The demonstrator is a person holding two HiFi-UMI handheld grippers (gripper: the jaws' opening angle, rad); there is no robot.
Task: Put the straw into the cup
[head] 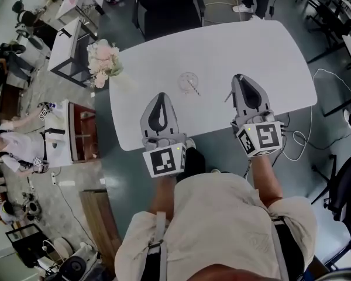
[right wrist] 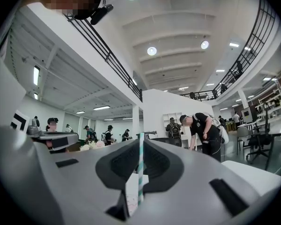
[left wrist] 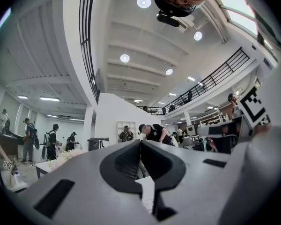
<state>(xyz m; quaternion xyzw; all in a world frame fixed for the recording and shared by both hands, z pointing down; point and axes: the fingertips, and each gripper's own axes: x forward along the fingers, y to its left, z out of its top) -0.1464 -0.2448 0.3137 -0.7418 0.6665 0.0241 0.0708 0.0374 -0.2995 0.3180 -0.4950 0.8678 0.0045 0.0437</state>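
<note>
The right tool (head: pixel 240 79) is pinched nearly shut on a teal-striped straw (right wrist: pixel 140 168), which stands upright across its jaws in the right gripper view, crosswise to the tool. The clear cup (head: pixel 188 82) sits on the white desk (head: pixel 269 57), left of that tool in the head view, between both tools. The left tool (head: pixel 161 96), closed and empty, is nearer the cup. I'd say the straw must travel left, then go down end-first.
</note>
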